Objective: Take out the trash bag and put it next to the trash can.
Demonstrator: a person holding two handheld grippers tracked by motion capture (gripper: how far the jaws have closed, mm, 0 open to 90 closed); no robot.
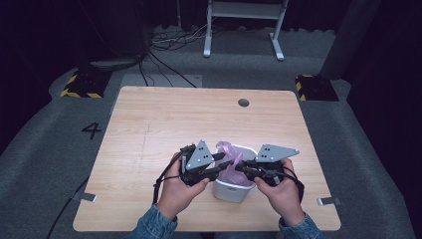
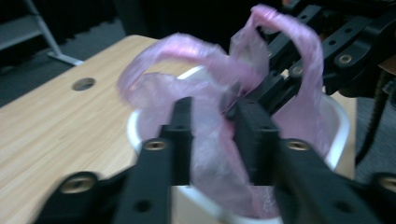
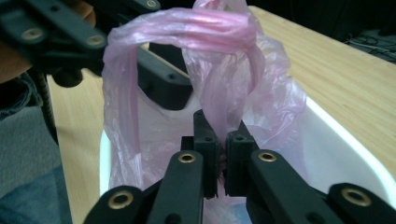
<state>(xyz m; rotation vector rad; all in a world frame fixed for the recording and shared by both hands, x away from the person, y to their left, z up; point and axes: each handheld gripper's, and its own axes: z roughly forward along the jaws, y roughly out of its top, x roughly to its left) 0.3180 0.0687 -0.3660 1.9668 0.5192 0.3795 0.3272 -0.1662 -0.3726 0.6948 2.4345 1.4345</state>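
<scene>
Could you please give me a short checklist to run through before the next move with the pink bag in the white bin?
1. Right tool shut on the pink bag: ok.
2. Left tool has film between its jaws: ok; whether they pinch it: cannot tell.
3. Bag sits inside the white bin: ok.
4. Bag handles folded over the bin's rim: not ok, both loops stand up.
5. Bin upright on the table: ok.
</scene>
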